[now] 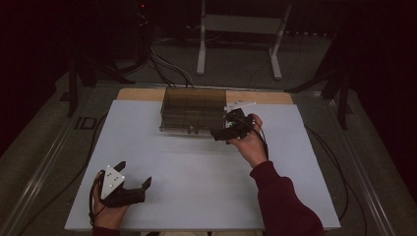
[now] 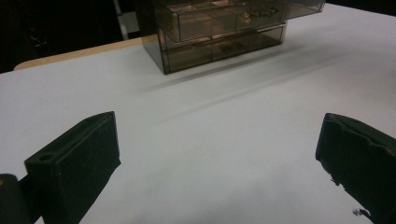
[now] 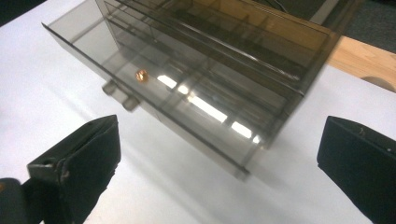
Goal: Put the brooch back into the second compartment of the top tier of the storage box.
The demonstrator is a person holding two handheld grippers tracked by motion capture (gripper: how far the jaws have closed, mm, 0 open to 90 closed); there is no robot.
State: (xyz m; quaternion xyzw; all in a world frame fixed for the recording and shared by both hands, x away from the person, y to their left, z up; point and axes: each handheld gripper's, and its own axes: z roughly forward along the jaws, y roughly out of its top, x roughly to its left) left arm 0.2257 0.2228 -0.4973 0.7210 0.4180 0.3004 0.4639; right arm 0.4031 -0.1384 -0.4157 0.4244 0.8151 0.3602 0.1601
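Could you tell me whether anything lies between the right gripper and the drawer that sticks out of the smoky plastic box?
Nothing visible does: the right gripper is open, with only bare table between it and the drawer.

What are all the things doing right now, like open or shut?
Drawer box: upright at the table's far side.
Top drawer: pulled out, open.
Lower drawers: pushed in.
Small orange piece: lying in the open drawer.
Left hand-held gripper: open, holding nothing, on the table.
Right hand-held gripper: open, holding nothing, beside the box.
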